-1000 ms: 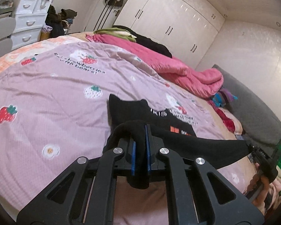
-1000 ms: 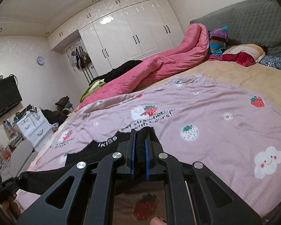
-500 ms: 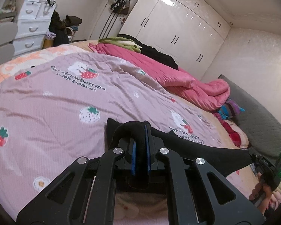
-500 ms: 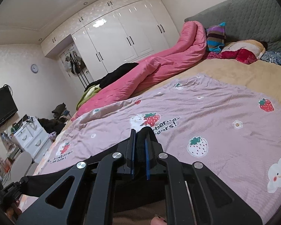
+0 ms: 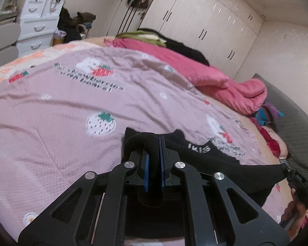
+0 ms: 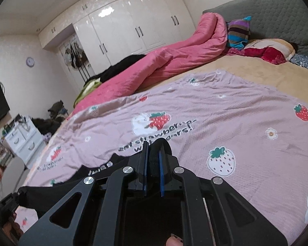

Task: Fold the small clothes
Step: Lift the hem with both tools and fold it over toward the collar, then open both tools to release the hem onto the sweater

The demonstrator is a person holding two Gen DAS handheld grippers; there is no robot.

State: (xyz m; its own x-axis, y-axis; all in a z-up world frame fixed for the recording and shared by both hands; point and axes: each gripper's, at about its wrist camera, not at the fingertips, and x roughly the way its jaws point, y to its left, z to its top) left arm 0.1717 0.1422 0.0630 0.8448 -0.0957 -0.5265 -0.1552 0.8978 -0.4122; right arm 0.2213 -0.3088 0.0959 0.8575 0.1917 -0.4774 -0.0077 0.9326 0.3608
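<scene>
A small black garment (image 5: 211,157) with white lettering is stretched between my two grippers just above the pink strawberry bedspread (image 5: 71,106). My left gripper (image 5: 153,155) is shut on one corner of it; the cloth bulges over the fingertips. My right gripper (image 6: 153,160) is shut on the other corner of the black garment (image 6: 104,170). Each gripper shows at the edge of the other's view, the right one (image 5: 295,176) at far right, the left one (image 6: 8,203) at far left. The garment's far edge lies on the bedspread (image 6: 236,123).
A rolled pink duvet (image 5: 215,75) and dark clothes (image 5: 184,49) lie along the bed's far side. Pillows (image 6: 262,49) and a grey headboard (image 6: 277,14) are at the head. White drawers (image 5: 37,26) and wardrobes (image 5: 205,26) stand beyond the bed.
Both grippers have moved forward over the bedspread with the garment still held taut between them. The garment's far edge now lies further up the bed.
</scene>
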